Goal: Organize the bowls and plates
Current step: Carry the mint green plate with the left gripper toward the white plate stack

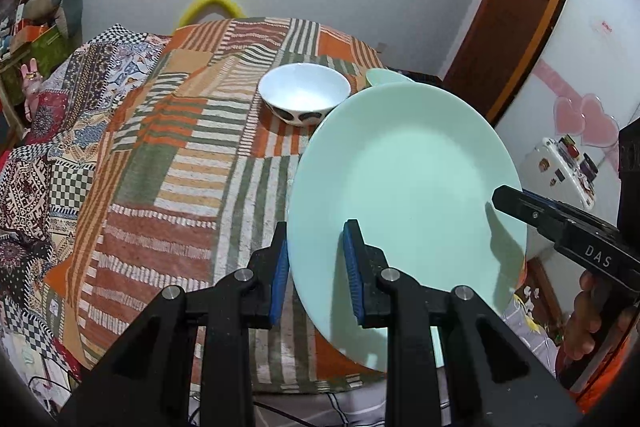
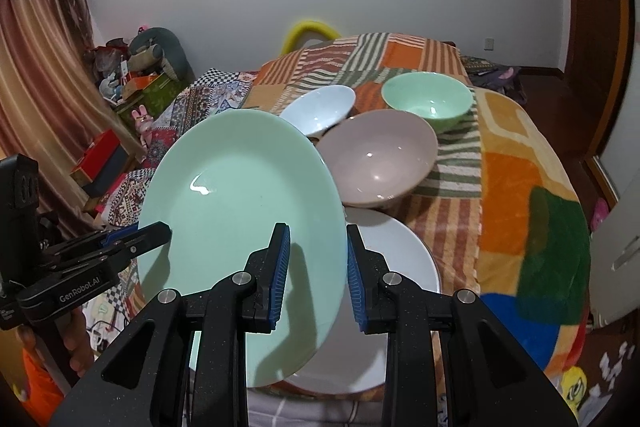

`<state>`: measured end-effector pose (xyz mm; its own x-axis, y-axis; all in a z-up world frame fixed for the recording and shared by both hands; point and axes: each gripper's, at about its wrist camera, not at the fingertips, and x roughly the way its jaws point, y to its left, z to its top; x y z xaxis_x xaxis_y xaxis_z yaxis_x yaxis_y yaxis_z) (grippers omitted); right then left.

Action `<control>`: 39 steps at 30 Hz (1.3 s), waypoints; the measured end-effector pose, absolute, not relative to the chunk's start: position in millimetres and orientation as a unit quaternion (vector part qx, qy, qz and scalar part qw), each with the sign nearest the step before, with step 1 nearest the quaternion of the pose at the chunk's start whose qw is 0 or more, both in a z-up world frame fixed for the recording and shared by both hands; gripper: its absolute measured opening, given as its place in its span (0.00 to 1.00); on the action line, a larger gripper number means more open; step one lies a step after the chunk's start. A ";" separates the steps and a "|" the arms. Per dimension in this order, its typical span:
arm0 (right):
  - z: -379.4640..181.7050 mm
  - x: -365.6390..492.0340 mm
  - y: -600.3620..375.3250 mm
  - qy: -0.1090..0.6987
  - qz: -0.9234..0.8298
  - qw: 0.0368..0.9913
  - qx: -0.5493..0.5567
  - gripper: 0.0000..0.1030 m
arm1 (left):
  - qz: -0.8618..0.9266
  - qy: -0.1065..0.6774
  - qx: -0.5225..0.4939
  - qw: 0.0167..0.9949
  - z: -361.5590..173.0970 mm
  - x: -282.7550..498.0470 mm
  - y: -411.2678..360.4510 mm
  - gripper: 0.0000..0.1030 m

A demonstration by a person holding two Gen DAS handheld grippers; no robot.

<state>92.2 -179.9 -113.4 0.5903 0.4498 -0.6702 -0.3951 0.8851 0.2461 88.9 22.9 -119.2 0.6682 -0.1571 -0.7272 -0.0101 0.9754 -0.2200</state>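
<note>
Left gripper [image 1: 315, 269] & right gripper [image 2: 318, 273] both clamped on mint plate [image 2: 240, 227] (tilted, above the white plate [image 2: 396, 255]).

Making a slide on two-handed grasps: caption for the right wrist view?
Both grippers, right gripper and left gripper, clamp a mint-green plate above a white plate.

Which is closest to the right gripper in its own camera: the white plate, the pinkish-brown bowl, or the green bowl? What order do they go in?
From the right gripper, in the right wrist view:
1. White plate, just below and right of the fingers, partly under the green plate being held.
2. Pinkish-brown bowl, behind the white plate, mid-table.
3. Green bowl, farthest back, toward the right.
</note>
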 end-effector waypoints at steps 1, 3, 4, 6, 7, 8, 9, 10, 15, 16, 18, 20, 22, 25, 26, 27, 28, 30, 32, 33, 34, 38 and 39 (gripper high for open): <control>-114.4 91.7 -181.2 0.387 0.235 0.891 0.036 0.24 | -0.043 0.408 -0.102 0.906 -120.4 89.6 20.9 0.24; -117.4 89.1 -185.2 0.389 0.231 0.891 0.037 0.24 | -0.046 0.413 -0.101 0.904 -123.6 91.2 17.9 0.24; -119.2 88.3 -187.0 0.391 0.230 0.891 0.038 0.24 | -0.048 0.416 -0.100 0.902 -125.2 92.1 15.6 0.24; -123.3 87.9 -191.8 0.396 0.227 0.889 0.043 0.24 | -0.051 0.424 -0.096 0.899 -129.8 94.7 10.3 0.24; -125.4 87.8 -193.6 0.399 0.225 0.888 0.045 0.24 | -0.051 0.426 -0.095 0.898 -131.4 95.4 8.3 0.24; -128.1 86.9 -195.4 0.402 0.224 0.887 0.048 0.24 | -0.051 0.430 -0.093 0.897 -133.8 96.4 6.3 0.24; -131.4 87.0 -197.7 0.406 0.222 0.885 0.051 0.24 | -0.052 0.433 -0.091 0.895 -136.3 97.3 4.4 0.24; -134.2 87.2 -199.3 0.410 0.220 0.883 0.054 0.24 | -0.052 0.437 -0.091 0.893 -139.0 98.4 2.7 0.24; -149.1 88.7 -209.4 0.431 0.212 0.875 0.068 0.24 | -0.059 0.458 -0.091 0.882 -154.1 103.8 -6.1 0.24; -151.2 88.8 -210.4 0.434 0.210 0.873 0.070 0.24 | -0.060 0.462 -0.090 0.880 -156.8 104.5 -7.8 0.24; -155.8 89.5 -213.2 0.441 0.206 0.870 0.073 0.24 | -0.062 0.468 -0.088 0.877 -161.4 106.0 -10.6 0.24; -158.8 89.3 -214.7 0.446 0.203 0.868 0.074 0.24 | -0.064 0.475 -0.086 0.873 -166.6 108.3 -13.1 0.24; -162.8 89.9 -217.6 0.452 0.201 0.865 0.078 0.24 | -0.065 0.481 -0.085 0.870 -171.4 109.9 -14.6 0.24; -168.0 90.6 -218.8 0.460 0.199 0.862 0.081 0.24 | -0.064 0.492 -0.084 0.864 -180.1 113.3 -16.1 0.24; -169.8 91.3 -218.9 0.462 0.198 0.860 0.081 0.24 | -0.064 0.496 -0.085 0.862 -183.2 114.6 -16.2 0.24; -172.2 92.0 -219.2 0.466 0.197 0.858 0.082 0.24 | -0.064 0.499 -0.086 0.860 -185.5 115.4 -16.1 0.24; -173.8 92.4 -219.1 0.469 0.197 0.857 0.083 0.24 | -0.064 0.502 -0.086 0.858 -188.0 116.7 -15.7 0.24; -177.7 93.7 -219.0 0.476 0.196 0.853 0.084 0.24 | -0.063 0.507 -0.085 0.855 -192.0 118.4 -15.4 0.24; -180.5 94.4 -217.3 0.480 0.195 0.851 0.084 0.24 | -0.061 0.511 -0.085 0.853 -195.7 120.6 -14.6 0.24; -181.9 95.3 -217.2 0.483 0.195 0.850 0.085 0.24 | -0.062 0.513 -0.085 0.852 -196.9 121.9 -13.9 0.24; -182.4 95.8 -217.0 0.484 0.195 0.849 0.085 0.24 | -0.062 0.515 -0.085 0.851 -197.9 122.8 -14.2 0.24; -184.5 97.9 -217.5 0.489 0.194 0.846 0.088 0.24 | -0.063 0.521 -0.085 0.847 -203.8 128.3 -13.6 0.24; -185.6 98.8 -218.8 0.491 0.193 0.845 0.088 0.24 | -0.063 0.522 -0.085 0.846 -205.1 129.5 -13.5 0.24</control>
<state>98.8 -218.8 -185.6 0.4437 0.4120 -0.7958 -0.2393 0.9103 0.3379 129.5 -13.5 -205.1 0.4473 -0.1959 -0.8727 0.0180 0.9775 -0.2101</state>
